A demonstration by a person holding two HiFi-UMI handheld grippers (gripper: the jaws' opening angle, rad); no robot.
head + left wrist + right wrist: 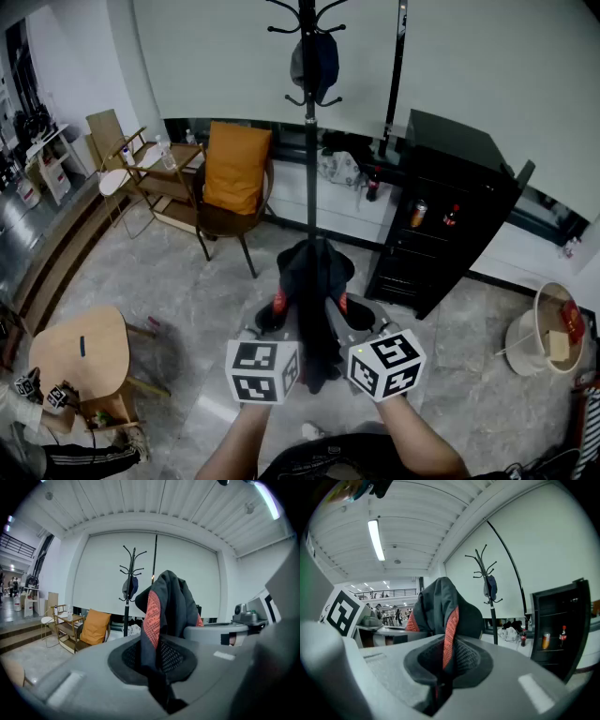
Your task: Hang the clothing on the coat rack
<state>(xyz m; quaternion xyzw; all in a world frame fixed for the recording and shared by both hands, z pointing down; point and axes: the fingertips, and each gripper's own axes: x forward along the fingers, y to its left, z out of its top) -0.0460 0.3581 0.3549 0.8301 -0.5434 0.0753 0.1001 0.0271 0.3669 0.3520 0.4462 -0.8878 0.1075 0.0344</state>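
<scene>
Both grippers hold one dark garment with orange-red patterned trim, bunched between them in front of the person. The left gripper has its jaws closed tight on a fold of the cloth, which rises from the pinch in a crumpled peak. The right gripper is clamped the same way on another fold just beside it. The coat rack stands straight ahead across the floor, well apart from the garment, between an orange-cushioned chair and a black cabinet. A dark cap already hangs from one of its lower hooks, while the upper hooks look free. The main risk, as I judge it, is the grip itself. Each hold is on a loose wad rather than a collar or loop, so the cloth could slide out as it is raised. It could also land on a hook by a fold that simply slips off. Whether the garment has a hanging loop or hood I cannot tell, as it is too crumpled in every view. With the two holds so close together, there is little open span of fabric to drop over a prong. The rack is also a thin pole, so a push from the grippers could rock it or knock the cap down.
</scene>
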